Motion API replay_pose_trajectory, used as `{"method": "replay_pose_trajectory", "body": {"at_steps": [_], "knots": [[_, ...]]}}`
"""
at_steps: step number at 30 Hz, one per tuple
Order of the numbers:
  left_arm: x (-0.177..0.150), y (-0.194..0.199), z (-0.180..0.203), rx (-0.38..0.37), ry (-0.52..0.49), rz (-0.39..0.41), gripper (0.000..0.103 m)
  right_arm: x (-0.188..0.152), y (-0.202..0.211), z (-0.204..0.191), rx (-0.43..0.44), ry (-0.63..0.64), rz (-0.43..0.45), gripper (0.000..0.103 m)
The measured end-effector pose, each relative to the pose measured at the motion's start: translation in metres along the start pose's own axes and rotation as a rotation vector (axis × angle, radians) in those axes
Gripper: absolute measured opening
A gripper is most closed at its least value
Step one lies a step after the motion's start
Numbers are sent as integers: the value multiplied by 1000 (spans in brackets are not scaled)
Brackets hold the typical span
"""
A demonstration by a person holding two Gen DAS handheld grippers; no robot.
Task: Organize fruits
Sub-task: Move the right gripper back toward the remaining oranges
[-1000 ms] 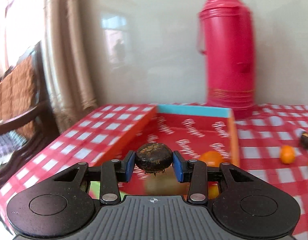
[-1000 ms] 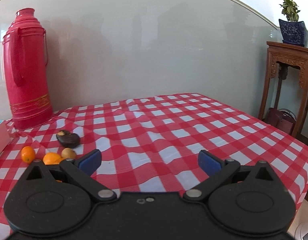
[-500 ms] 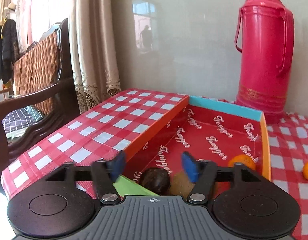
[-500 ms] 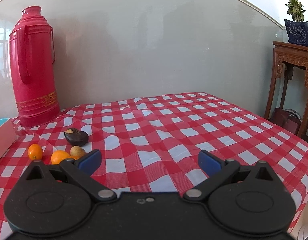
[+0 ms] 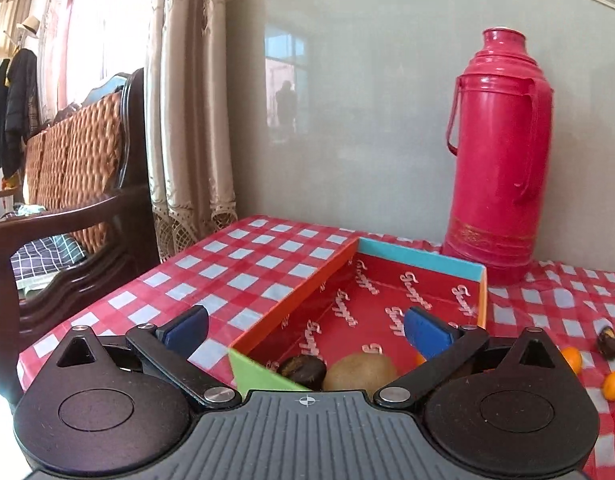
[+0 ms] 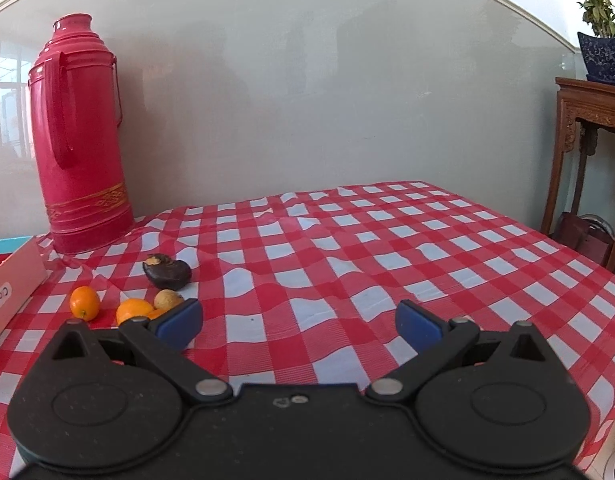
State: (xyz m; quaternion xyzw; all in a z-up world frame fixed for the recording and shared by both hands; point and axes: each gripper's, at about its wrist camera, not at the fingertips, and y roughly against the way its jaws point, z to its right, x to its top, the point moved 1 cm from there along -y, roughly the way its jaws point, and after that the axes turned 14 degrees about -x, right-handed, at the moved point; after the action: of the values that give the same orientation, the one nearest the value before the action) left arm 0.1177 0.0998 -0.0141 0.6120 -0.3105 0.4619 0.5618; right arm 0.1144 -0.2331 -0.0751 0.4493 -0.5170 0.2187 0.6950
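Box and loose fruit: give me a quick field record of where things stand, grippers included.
box: on the checked cloth, left of the thermos
in box: dark fruit, kiwi, an orange piece mostly hidden
left gripper: jaws opening, nothing between them, above the box's near end
right gripper: open, empty, over bare cloth
loose on cloth: dark fruit, kumquat, orange, small tan fruit
remaining: at least four fruits outside the box

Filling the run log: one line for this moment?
left gripper: opening, empty | dark fruit: in box beside kiwi | right gripper: open, empty | loose fruits: on tablecloth
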Motion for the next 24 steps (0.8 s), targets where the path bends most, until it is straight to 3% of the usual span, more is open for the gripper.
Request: {"method": "replay_pose_trajectory", "body": {"at_steps": [7, 12, 19, 24], "knots": [[-20, 12, -12, -7, 16, -29, 103, 0, -1, -13, 73, 11, -27, 97], [-31, 22, -20, 2, -27, 9, 103, -1, -4, -30, 142, 50, -60, 94], [-39, 39, -33, -11, -37, 82, 103, -1, -3, -53, 221, 110, -65, 80], [-39, 38, -51, 1, 36, 74, 103, -1, -13, -64, 260, 124, -127, 68]]}}
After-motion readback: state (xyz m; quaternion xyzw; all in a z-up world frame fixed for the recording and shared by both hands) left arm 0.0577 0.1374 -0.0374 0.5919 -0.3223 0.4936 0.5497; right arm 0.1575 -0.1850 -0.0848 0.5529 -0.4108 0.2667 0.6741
